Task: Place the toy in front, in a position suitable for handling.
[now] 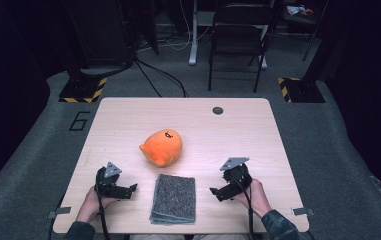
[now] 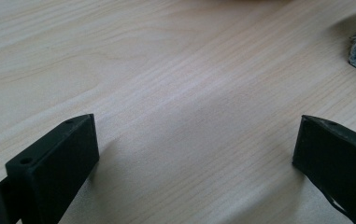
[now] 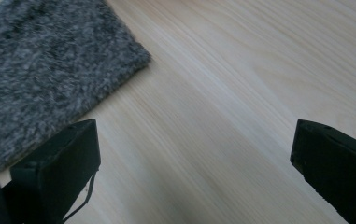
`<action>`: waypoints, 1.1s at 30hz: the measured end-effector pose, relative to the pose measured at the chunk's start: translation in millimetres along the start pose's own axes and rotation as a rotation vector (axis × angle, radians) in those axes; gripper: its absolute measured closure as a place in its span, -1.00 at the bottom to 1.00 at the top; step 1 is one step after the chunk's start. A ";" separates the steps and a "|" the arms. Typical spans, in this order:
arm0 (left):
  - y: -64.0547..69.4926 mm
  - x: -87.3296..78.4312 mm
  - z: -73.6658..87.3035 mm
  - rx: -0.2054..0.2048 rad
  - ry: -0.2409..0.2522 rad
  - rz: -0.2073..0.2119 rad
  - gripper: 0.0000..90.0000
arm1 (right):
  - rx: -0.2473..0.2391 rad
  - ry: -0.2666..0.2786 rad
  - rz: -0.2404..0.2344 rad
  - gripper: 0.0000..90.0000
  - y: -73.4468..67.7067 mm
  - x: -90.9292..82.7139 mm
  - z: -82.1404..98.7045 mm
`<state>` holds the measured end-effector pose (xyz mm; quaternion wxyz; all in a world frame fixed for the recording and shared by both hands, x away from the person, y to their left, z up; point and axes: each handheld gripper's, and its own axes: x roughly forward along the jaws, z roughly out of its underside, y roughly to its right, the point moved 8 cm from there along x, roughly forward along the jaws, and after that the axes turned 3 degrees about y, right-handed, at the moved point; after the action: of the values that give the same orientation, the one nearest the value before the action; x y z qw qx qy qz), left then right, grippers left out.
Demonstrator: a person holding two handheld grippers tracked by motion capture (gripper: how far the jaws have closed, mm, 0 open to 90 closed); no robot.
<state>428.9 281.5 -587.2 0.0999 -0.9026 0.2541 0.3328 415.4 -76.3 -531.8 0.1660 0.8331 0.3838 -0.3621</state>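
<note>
The folded grey cloth (image 1: pixel 173 198) lies between the left gripper (image 1: pixel 131 190) and right gripper (image 1: pixel 215 192); both stand wide, holding nothing.

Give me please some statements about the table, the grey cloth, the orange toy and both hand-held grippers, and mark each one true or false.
1. The folded grey cloth lies between the left hand-held gripper and the right hand-held gripper. True.
2. The orange plush toy sits on top of the cloth. False: it rests on the table, beyond the cloth.
3. The right hand-held gripper clamps the cloth. False: its jaws stand open and empty.
4. The left hand-held gripper is open with nothing between its jaws. True.
</note>
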 end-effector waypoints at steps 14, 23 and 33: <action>0.0 -0.1 0.0 0.000 -0.001 0.000 -1.00 | -0.082 0.014 -0.085 -1.00 -42.9 25.1 -29.7; 0.1 -0.1 0.1 0.000 0.000 -0.001 -1.00 | -0.153 0.000 -0.135 -1.00 -69.3 43.6 -42.8; 0.2 0.0 0.0 -0.001 0.001 0.000 -1.00 | -0.189 -0.032 -0.168 -1.00 -86.6 64.0 -45.5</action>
<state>428.7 281.3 -587.2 0.0994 -0.9027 0.2542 0.3326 399.5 38.5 -547.4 0.2190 0.7727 0.4819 -0.3502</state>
